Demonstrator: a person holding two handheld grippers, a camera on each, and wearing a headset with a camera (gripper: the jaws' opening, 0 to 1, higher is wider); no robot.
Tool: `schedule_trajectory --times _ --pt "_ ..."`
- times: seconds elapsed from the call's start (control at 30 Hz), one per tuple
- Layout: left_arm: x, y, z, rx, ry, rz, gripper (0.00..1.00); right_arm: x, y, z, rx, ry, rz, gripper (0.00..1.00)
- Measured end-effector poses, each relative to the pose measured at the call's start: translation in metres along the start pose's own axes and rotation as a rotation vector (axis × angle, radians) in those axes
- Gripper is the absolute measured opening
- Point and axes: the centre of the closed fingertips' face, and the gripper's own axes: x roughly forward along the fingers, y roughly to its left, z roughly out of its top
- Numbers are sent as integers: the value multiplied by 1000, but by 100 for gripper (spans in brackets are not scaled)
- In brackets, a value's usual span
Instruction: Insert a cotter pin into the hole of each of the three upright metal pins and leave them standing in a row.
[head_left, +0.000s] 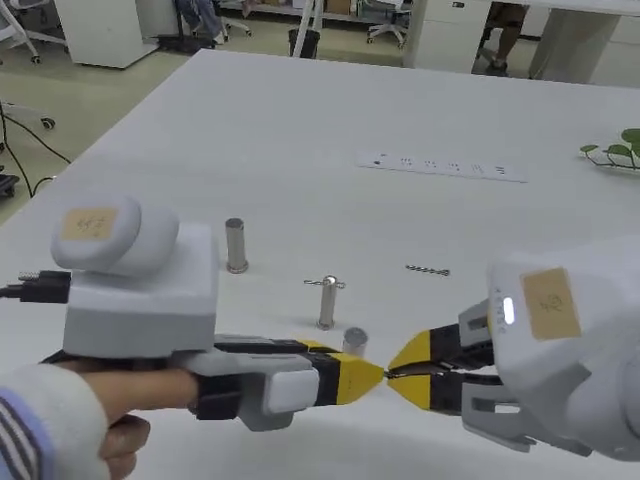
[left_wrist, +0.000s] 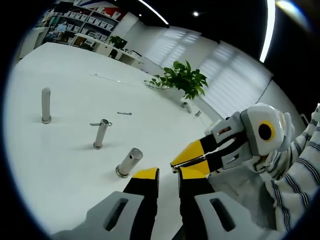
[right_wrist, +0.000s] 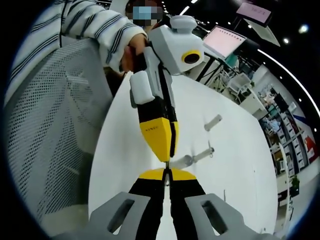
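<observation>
Left gripper (head_left: 374, 376) is closest. A hand (head_left: 135, 392) holds it at the near edge of the desk (head_left: 300, 130), and it points to the right. In its own view its 2 yellow jaws stand a little apart, with the white desk visible between them, and I cannot see anything gripped there. Right gripper (head_left: 400, 374) comes from the near right corner and points to the left, so the 2 pairs of yellow tips meet nose to nose. Its jaws are pressed together on a thin cotter pin (right_wrist: 168, 169), which reaches toward the tips of the left gripper. Whether the left jaws touch it I cannot tell.

The desk is white and wide. A plant (head_left: 618, 150) shows at its right edge, and a power strip (head_left: 443, 166) lies flat toward the far edge. 3 metal pins stand upright in a slanted row in the near half. The far pin (head_left: 235, 245) is nearest to the left edge, and its hole cannot be made out. The middle pin (head_left: 327, 305) has a fitted cotter pin (head_left: 322, 284) across its top. The near pin (head_left: 354, 340) is just behind the meeting tips, partly hidden by them. A loose cotter pin (head_left: 428, 270) lies flat on the desk, to the right of the middle pin and apart from it.
</observation>
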Motion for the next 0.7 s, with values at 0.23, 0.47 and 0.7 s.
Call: schedule_trajectory --times 0.23,0.47,0.7 --pt "2 -2 2 -65 -2 -25 5 3 -3 4 -4 -9 -9 3" --pt "1 -1 1 -123 8 -24 2 4 -3 4 -15 -5 -7 3" --pt "1 -1 -1 -140 26 -32 2 4 -2 4 -17 -1 -8 3"
